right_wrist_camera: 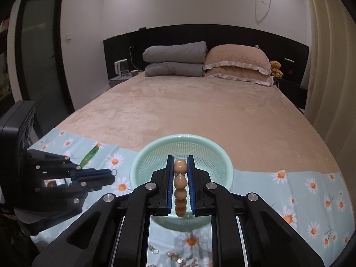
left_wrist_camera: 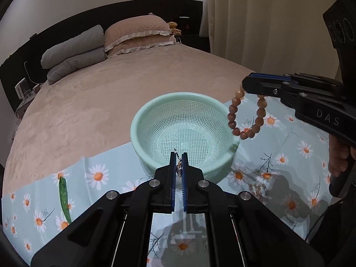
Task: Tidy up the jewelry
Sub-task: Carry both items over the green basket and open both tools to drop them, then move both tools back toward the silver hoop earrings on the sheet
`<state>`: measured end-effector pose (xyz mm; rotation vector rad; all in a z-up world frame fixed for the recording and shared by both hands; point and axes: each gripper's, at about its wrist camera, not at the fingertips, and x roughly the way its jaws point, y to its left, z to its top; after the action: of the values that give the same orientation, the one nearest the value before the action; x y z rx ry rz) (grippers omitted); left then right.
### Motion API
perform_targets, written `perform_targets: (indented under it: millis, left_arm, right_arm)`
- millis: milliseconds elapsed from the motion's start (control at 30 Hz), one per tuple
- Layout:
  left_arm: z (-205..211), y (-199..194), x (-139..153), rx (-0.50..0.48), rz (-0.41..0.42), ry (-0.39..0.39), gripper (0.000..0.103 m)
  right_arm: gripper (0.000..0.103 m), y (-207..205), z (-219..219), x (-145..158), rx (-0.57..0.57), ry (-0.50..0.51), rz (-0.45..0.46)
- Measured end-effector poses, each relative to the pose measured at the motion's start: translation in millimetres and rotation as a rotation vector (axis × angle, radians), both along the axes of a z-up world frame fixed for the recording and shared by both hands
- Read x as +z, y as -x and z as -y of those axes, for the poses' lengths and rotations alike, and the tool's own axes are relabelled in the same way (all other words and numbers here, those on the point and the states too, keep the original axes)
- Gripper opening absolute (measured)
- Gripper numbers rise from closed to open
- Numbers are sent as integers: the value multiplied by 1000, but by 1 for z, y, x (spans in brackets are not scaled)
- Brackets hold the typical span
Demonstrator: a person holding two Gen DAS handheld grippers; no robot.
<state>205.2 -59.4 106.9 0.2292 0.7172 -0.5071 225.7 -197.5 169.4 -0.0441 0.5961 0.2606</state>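
Note:
A mint green mesh basket (left_wrist_camera: 142, 122) stands on the daisy-print cloth (left_wrist_camera: 98, 175) on the bed; it also shows in the right wrist view (right_wrist_camera: 224, 162). My left gripper (left_wrist_camera: 178, 155) is shut on a small silver chain piece (left_wrist_camera: 178, 166) just before the basket's near rim. My right gripper (right_wrist_camera: 180, 159) is shut on a brown wooden bead bracelet (right_wrist_camera: 180, 182), held over the basket. In the left wrist view the right gripper (left_wrist_camera: 247, 86) hangs the bracelet (left_wrist_camera: 244, 120) above the basket's right rim. The left gripper (right_wrist_camera: 112, 174) shows left of the basket with a small ring at its tip.
More loose jewelry lies on the cloth: pale beads (left_wrist_camera: 255, 188) right of the basket, and pearls and chains (right_wrist_camera: 175, 255) near the front edge. A green stick-like piece (left_wrist_camera: 64, 200) lies at the left. Pillows (right_wrist_camera: 235, 64) and a folded grey quilt (right_wrist_camera: 175, 60) sit at the bed's head.

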Motion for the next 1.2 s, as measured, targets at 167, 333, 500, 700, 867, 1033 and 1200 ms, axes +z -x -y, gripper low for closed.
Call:
perform_targets:
  millis: [167,333,500,700,867,1033,1200]
  left_arm:
    - [21,-42,-13,-63,-11,-33,5]
    - [35,-91,-46,-100,-84,-55,5]
    - [51,-124,-73,-121,-125,-94,5]
    - [55,-132,-79,-104,-112,-78,49]
    - [45,-116,-60,-51,-69,-88,80]
    - [25,-87,-29,-12,-19,-133,90]
    - [12,-54,3,25,66,-182,97]
  right_arm:
    - [11,-52,-1,-17,53,21,-50]
    - [11,-105,8,-50,79,-17,-118]
    - [12,-133,13,-89,85,11,-193]
    - [49,-138,36,-98,56,-38,-187]
    - [80,-119,57,-63,-23,-71,-91]
    - [85,-99,74,-26,-87,-109,-48]
    - [86,-69,80,7,-134,-109,-23]
